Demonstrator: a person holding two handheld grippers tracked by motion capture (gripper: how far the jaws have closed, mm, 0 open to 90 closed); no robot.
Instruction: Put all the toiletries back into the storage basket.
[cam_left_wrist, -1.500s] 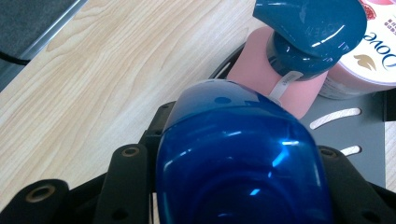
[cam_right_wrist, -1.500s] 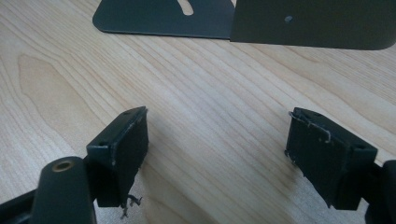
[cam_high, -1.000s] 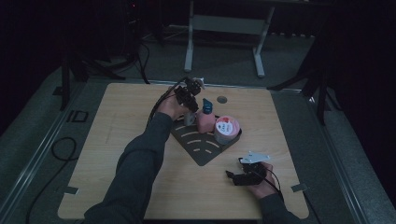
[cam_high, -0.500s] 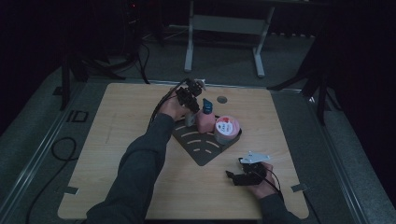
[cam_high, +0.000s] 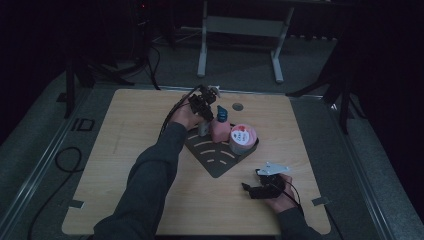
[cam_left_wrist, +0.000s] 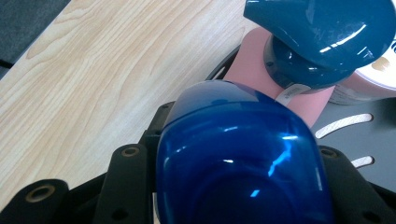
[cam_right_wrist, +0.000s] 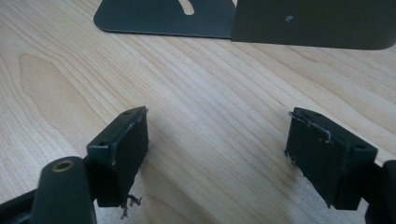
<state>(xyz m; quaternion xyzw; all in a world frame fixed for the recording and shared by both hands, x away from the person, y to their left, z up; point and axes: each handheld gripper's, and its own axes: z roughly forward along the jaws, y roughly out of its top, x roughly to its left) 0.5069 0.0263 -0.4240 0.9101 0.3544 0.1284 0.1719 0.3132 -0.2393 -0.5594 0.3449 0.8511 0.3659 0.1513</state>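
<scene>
My left gripper (cam_high: 204, 109) reaches down at the back corner of the dark slotted rack (cam_high: 218, 161) and is shut on the glossy blue cap (cam_left_wrist: 238, 163) of a bottle (cam_high: 202, 129) standing there. Its black jaws press on both sides of the cap. Right beside it stands a pink bottle (cam_left_wrist: 261, 70) with a teal-blue cap (cam_high: 221, 112). Next to that is a pink round tub (cam_high: 243, 138) with a white lid. My right gripper (cam_high: 252, 181) rests low over the wood table near the front right, open, with nothing between its jaws (cam_right_wrist: 217, 140).
The rack's near edge (cam_right_wrist: 187, 18) lies just ahead of my right gripper. A small round grey disc (cam_high: 238, 106) is set in the table behind the rack. A metal stand (cam_high: 240, 27) rises beyond the table's far edge. Bare wood (cam_high: 125, 145) stretches to the left.
</scene>
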